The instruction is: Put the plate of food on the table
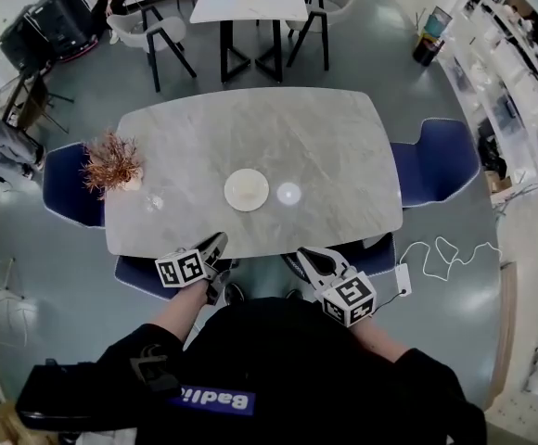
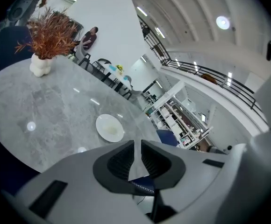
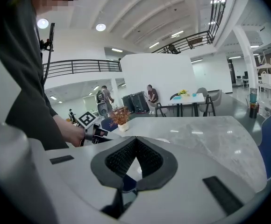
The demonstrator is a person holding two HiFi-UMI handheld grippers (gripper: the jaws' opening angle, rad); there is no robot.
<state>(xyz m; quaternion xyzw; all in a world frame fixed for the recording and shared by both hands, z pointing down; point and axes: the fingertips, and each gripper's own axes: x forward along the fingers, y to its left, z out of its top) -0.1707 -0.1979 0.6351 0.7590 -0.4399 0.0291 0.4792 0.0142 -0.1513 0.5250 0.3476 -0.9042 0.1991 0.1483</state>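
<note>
The table point(image 1: 250, 137) is a rounded rectangle with a smooth, grey, marble-like top that shines under the ceiling lights. Blue padded chairs point(image 1: 436, 160) stand round it. At its left end a knobbly white vase point(image 2: 41, 64) holds rust-brown dried stalks, and a small clear glass point(image 1: 153, 202) stands just beside it.

The person's bare forearms point(image 1: 178, 313) reach forward out of black sleeves. Both tools are held low at the near edge of the table, off its top, each pointing inward and toward the table. The left gripper point(image 1: 217, 243) has its ribbed black pads drawn together with only a thin slit between them and nothing in it. The right gripper point(image 1: 304, 259) has its pads meeting at the tips, also on nothing.

The plate point(image 1: 247, 190) is round, white and shallow. It lies flat on the table, a little in from the near edge and about midway along, apart from both grippers. A pale patch of food sits in its middle; what it is cannot be made out
</note>
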